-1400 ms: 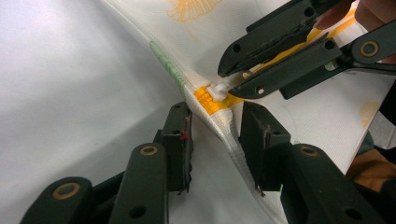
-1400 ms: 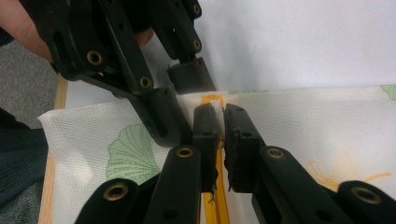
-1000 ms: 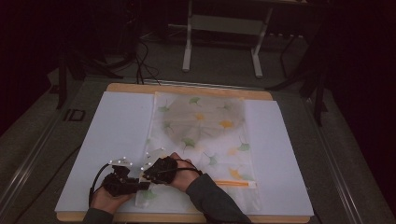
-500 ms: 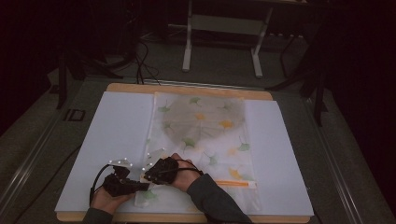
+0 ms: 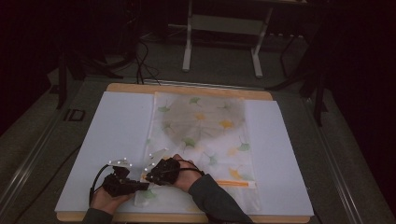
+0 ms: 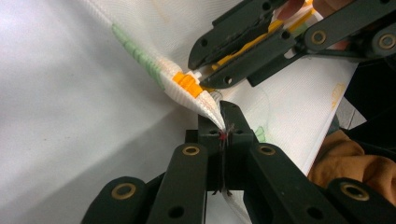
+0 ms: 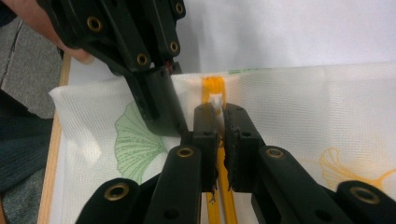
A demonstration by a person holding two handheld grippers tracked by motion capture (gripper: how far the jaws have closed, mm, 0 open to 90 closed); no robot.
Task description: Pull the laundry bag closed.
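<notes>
1. Slipping is the first danger: the left claw (image 6: pixel 223 122) is closed on the corner end of the mesh bag (image 5: pixel 201 135), just beside the orange zipper end (image 6: pixel 187 84), and it holds only a thin fold of fabric. A hard pull could draw that fold out from between the jaws.
2. The right claw (image 7: pixel 220 114) has its jaws almost together around the white zipper pull (image 7: pixel 215 99), with a narrow gap between them. I cannot tell if the grip is firm, so the small pull may escape when the hand moves.
3. The bag lies flat on the white surface (image 5: pixel 112 135), and the zipper is at its edge nearest to the person. If only one claw pulls, the whole bag may slide and wrinkle.
4. Both claws are very near the zipper, so they could knock each other.
</notes>
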